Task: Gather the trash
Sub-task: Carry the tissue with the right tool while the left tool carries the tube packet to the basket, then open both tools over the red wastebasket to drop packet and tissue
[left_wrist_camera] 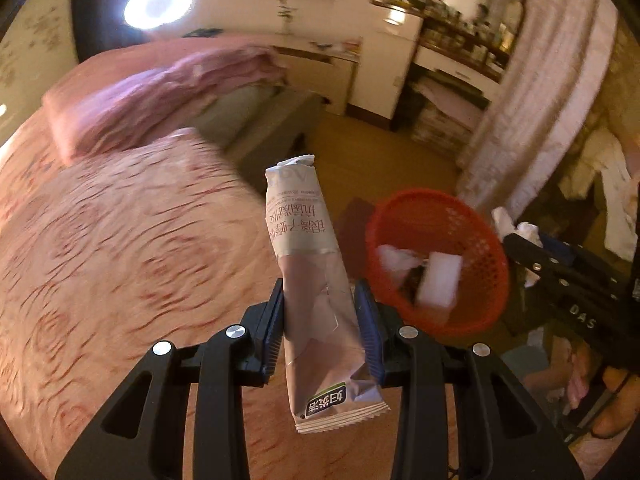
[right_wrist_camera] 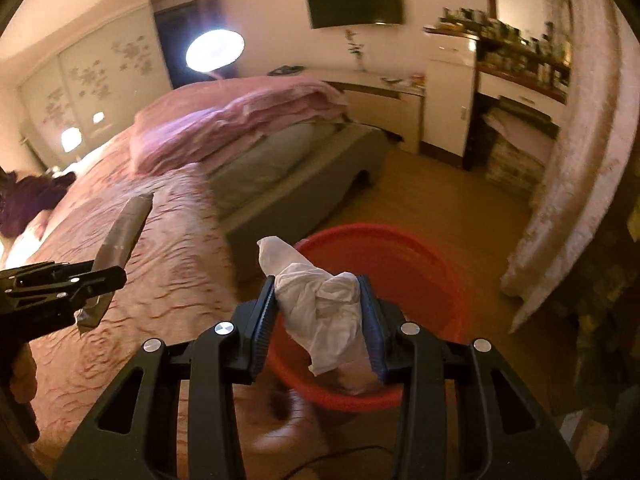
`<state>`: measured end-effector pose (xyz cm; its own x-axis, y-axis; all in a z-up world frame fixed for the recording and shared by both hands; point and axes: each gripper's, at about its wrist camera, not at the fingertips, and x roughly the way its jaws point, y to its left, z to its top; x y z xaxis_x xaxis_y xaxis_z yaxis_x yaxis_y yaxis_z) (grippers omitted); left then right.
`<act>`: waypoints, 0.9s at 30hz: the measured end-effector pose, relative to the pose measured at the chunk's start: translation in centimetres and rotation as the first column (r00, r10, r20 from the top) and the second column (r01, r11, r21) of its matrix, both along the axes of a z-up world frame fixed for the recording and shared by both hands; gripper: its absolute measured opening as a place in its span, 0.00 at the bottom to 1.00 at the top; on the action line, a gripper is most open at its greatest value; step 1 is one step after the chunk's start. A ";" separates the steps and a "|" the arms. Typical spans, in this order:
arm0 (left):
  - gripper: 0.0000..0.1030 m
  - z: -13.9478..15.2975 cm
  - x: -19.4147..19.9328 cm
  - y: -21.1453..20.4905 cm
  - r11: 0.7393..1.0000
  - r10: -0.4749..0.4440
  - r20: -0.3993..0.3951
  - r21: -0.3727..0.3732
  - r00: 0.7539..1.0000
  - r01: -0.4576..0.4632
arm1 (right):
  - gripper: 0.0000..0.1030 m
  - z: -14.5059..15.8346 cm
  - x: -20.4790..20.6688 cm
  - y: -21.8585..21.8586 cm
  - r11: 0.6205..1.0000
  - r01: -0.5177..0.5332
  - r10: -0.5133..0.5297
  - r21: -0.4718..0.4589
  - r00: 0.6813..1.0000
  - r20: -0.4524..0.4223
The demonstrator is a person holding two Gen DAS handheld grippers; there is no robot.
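Carrying both pieces toward the red basket [left_wrist_camera: 436, 216] beside the bed: my left gripper [left_wrist_camera: 324, 312] pinches a wrapper [left_wrist_camera: 316, 280] mid-length, my right gripper [right_wrist_camera: 320, 320] squeezes a crumpled tissue [right_wrist_camera: 324, 308] over the rim, ready for dropping.

The long, flat pinkish-brown and grey foil sachet [left_wrist_camera: 316, 280] carries printed Chinese characters, seen upside down in the left wrist view. A large line across its grey upper band seems to read 抗菌凝胶, with a second line beside it too distorted to make out. A dark label with a green edge near its crimped lower end reads 妇炎洁. The black body of the other claw [left_wrist_camera: 560, 280] bears the white letters "DAS".
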<state>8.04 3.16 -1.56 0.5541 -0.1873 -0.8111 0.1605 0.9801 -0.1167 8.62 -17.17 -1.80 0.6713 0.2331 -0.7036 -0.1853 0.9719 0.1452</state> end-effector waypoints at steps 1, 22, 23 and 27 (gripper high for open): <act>0.32 -0.2 0.6 -1.1 1.000 -0.024 -0.008 -0.002 1.000 0.024 | 0.38 -0.3 0.2 -0.5 1.000 0.009 -0.009 0.001 1.000 -0.004; 0.65 -3.7 6.2 -9.1 0.982 -0.188 -0.069 -0.014 0.980 0.187 | 0.58 -4.5 4.7 -4.6 0.994 0.089 -0.082 0.064 0.991 -0.101; 0.66 -3.6 6.2 -9.1 0.983 -0.185 -0.066 -0.009 0.981 0.185 | 0.59 -4.5 4.7 -4.7 0.994 0.092 -0.085 0.063 0.991 -0.102; 0.70 -2.8 5.8 -8.8 0.987 -0.162 -0.036 0.013 0.986 0.162 | 0.64 -4.0 3.7 -5.3 0.992 0.113 -0.108 0.053 0.990 -0.087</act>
